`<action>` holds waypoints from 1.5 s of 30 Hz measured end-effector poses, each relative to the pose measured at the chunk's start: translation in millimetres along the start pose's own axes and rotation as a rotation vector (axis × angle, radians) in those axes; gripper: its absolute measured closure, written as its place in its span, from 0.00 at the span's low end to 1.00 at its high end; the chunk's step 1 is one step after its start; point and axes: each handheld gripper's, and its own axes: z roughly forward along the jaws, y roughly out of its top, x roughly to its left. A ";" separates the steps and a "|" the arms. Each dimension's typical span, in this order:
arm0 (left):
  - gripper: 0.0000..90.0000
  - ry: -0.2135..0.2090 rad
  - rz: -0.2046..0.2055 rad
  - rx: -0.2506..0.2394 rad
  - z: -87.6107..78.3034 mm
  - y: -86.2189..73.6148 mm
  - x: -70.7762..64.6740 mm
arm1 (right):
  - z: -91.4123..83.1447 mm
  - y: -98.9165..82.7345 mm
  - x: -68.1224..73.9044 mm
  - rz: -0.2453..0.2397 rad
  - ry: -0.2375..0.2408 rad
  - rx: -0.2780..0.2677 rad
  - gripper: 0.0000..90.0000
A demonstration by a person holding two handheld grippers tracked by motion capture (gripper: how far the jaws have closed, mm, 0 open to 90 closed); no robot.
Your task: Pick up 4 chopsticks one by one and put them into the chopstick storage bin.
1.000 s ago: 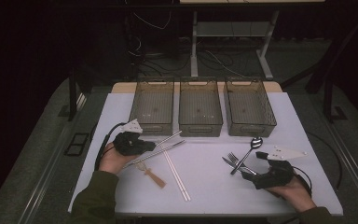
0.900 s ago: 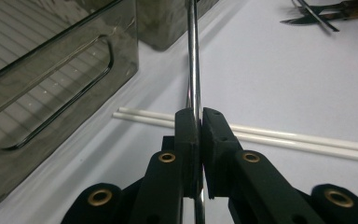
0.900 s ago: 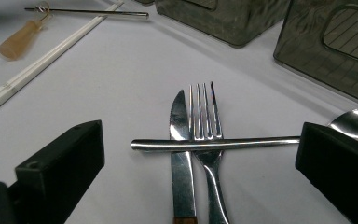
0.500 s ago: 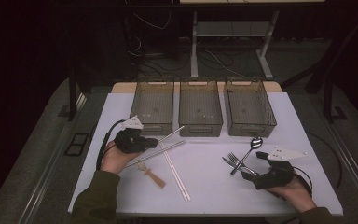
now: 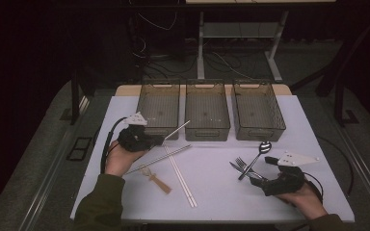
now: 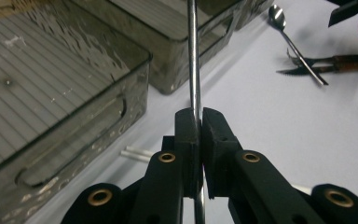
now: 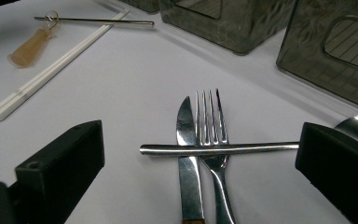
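Note:
My left gripper (image 5: 158, 140) hovers in front of the left bin (image 5: 158, 105), shut on a metal chopstick (image 5: 177, 129) whose tip points at the middle bin (image 5: 207, 103). In the left gripper view the pads (image 6: 187, 128) pinch that chopstick (image 6: 194, 60), which rises straight up between them. A second metal chopstick (image 5: 160, 159) lies on the white table just below. My right gripper (image 5: 265, 173) rests low at the right with its jaws wide open. Between its jaws lie a knife (image 7: 186, 140) and a fork (image 7: 210, 121), with a spoon handle (image 7: 219, 149) across them.
Three smoky plastic bins stand in a row at the back, the right one (image 5: 257, 108) nearest the spoon bowl (image 5: 265, 145). A white chopstick pair (image 5: 181, 179) and a small wooden-handled utensil (image 5: 158, 182) lie mid-table. The table's front edge (image 5: 212, 219) is close to both forearms.
My left gripper has lifted the metal chopstick off the table and drifted slightly toward the bins. The right gripper and the cutlery have stayed put.

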 end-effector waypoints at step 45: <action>0.94 0.150 -0.058 -0.005 30.8 77.2 76.6 | -3.1 -0.8 1.7 0.013 0.004 -0.027 0.02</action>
